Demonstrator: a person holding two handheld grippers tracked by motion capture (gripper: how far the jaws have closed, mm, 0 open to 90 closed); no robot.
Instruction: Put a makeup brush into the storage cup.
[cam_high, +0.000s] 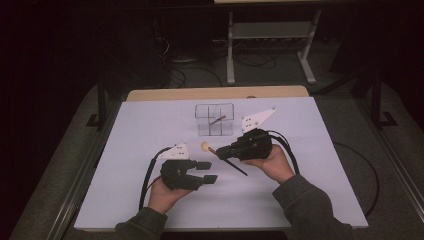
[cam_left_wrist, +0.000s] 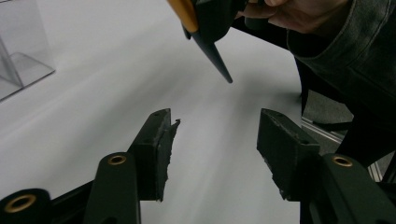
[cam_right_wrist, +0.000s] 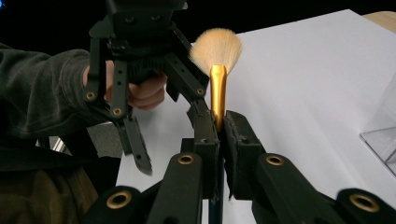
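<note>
Above the white bench (cam_high: 150, 130), the right gripper (cam_right_wrist: 219, 126) is clamping one makeup brush (cam_right_wrist: 217, 60): soft tan bristles, gold metal ferrule, tapered black handle. The left gripper (cam_high: 210, 172) is standing partly open, jaws holding nothing. One clear, divided plastic organizer (cam_high: 215, 120) is sitting behind.

The brush (cam_high: 220, 152) lies before the clear box (cam_high: 215, 120), between both hand-held grippers.

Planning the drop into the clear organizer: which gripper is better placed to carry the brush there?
Right. The right gripper is shut on the makeup brush and sits nearer the clear organizer; the left gripper has empty jaws, spread apart.
</note>
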